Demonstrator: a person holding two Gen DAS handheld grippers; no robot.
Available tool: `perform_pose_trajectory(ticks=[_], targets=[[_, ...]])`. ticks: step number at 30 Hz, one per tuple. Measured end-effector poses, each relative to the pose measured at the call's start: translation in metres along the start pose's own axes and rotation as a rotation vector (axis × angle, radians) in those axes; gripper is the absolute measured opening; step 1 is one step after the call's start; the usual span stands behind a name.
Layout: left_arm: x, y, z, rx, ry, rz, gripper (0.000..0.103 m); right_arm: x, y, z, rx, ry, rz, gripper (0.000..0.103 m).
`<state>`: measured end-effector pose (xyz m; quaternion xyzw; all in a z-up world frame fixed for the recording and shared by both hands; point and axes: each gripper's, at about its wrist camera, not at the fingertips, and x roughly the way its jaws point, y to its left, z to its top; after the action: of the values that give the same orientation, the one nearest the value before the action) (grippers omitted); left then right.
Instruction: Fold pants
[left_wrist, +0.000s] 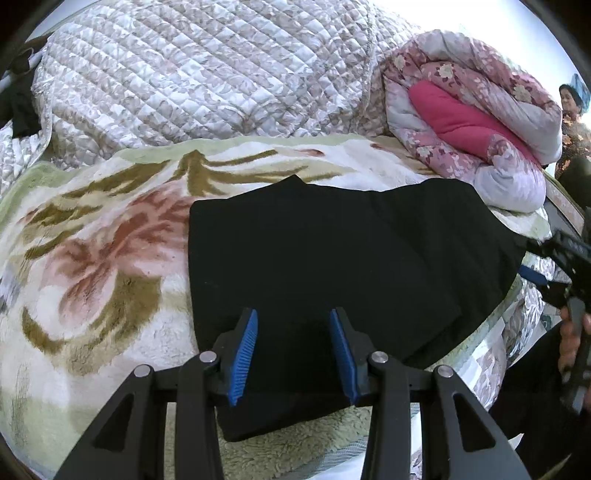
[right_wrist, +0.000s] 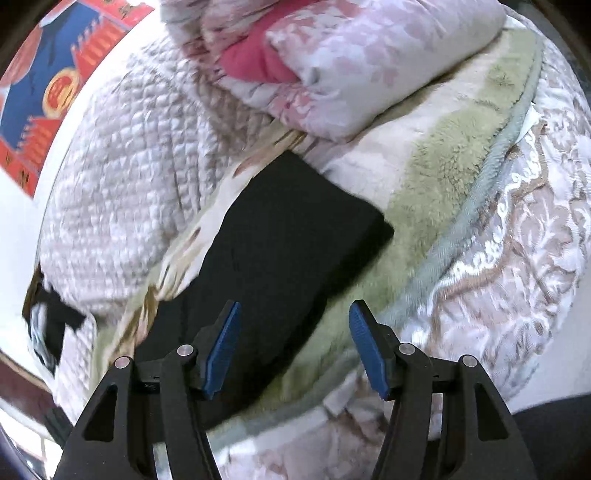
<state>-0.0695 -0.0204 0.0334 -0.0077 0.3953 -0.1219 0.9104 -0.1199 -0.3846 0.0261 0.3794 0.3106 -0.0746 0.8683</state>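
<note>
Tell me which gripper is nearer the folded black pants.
Left. The left gripper hangs right over the near edge of the black pants, jaws apart with nothing pinched. The right gripper stands off to the pants' side above the green blanket, jaws open and empty.

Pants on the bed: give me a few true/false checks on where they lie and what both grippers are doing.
1. The black pants lie folded on the flowered fleece blanket. True.
2. The right gripper is clamped on the pants. False: its jaws stand apart with nothing pressed between them.
3. The left gripper has its pads closed tight on the fabric. False: the blue pads stand apart above the pants.
4. A rolled pink floral quilt sits on the bed beyond the pants. True.
5. The pants are spread at full length with both legs apart. False: they form a compact folded stack.
</note>
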Motion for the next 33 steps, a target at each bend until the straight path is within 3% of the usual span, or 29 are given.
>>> perform_pose_trajectory(ticks=[5, 10, 12, 14, 16, 18, 26, 33], targets=[[0.003, 0.001, -0.001, -0.001, 0.008, -0.002, 0.043, 0.014, -0.016, 0.014, 0.106, -0.036, 0.025, 0.061], [0.002, 0.001, -0.001, 0.004, 0.006, -0.003, 0.043, 0.0, -0.009, 0.015, 0.079, -0.102, 0.073, 0.062], [0.002, 0.001, -0.001, 0.003, 0.007, -0.003, 0.043, 0.01, -0.01, 0.018, 0.084, -0.075, 0.057, 0.06], [0.002, 0.001, 0.0, -0.001, 0.007, 0.0, 0.043, 0.024, -0.011, 0.022, 0.086, -0.037, 0.026, 0.051], [0.0, 0.003, 0.001, -0.009, 0.002, 0.002, 0.043, 0.026, -0.008, 0.028, 0.069, -0.034, 0.009, 0.029], [-0.003, 0.006, 0.004, -0.02, -0.009, 0.012, 0.043, 0.019, 0.002, 0.031, 0.034, -0.037, 0.03, 0.024], [-0.01, 0.041, 0.015, -0.124, -0.016, 0.093, 0.043, -0.008, 0.098, 0.03, -0.255, -0.027, 0.159, 0.023], [-0.024, 0.082, 0.021, -0.233, -0.038, 0.166, 0.043, 0.001, 0.2, -0.024, -0.538, 0.052, 0.247, 0.023]])
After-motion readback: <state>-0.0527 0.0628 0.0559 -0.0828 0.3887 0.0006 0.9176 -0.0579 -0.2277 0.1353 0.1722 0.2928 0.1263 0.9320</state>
